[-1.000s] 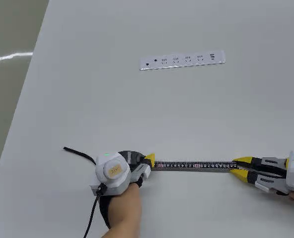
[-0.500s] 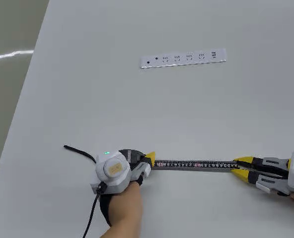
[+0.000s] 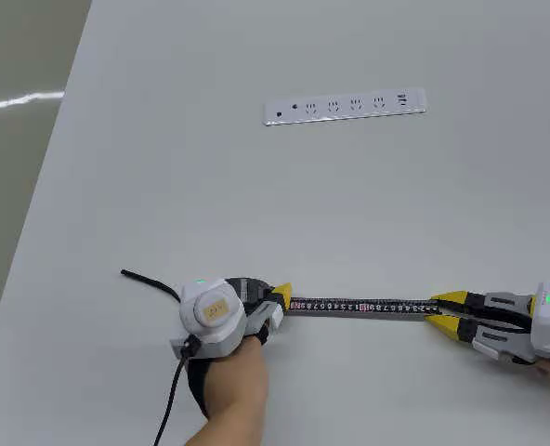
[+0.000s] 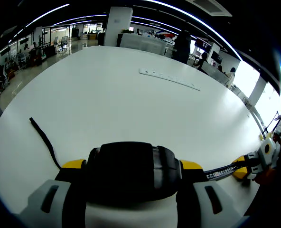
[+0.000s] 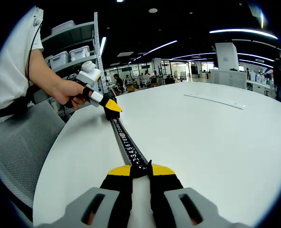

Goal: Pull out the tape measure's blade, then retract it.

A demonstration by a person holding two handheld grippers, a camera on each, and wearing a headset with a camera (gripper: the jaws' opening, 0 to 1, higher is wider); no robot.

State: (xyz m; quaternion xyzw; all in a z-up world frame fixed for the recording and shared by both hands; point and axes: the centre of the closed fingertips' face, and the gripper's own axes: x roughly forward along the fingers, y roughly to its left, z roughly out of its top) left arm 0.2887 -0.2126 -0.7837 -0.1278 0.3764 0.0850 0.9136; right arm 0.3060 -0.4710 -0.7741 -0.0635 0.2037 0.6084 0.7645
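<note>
At the left, a black wrist strap (image 3: pixel 145 281) is trailing from the tape measure's case (image 4: pixel 131 173) across the white table (image 3: pixel 163 186). The left gripper (image 3: pixel 275 305) is clamping that case. Its yellow-tipped fingers (image 4: pixel 191 165) are sitting on either flank, and the case is filling the gap between them. This is likely anchoring the body so a pull on the blade does not drag it along.

From the case's right side the blade (image 3: pixel 363 306) is running out straight along the near part of the table, numbers up; whether it is touching the surface I cannot tell.

At the blade's right end the right gripper (image 3: pixel 439 312) is pinching the tip. Its fingers (image 5: pixel 123 171) are closed to a narrow slit, with the tip lying between the pads and the rest of the blade stretching away towards the case. Holding the tip low and in line is probably keeping the blade from buckling.

The grippers are well apart, so the blade is partly drawn out. A white power strip (image 3: pixel 345 105) is lying on the far side, clear of the work
</note>
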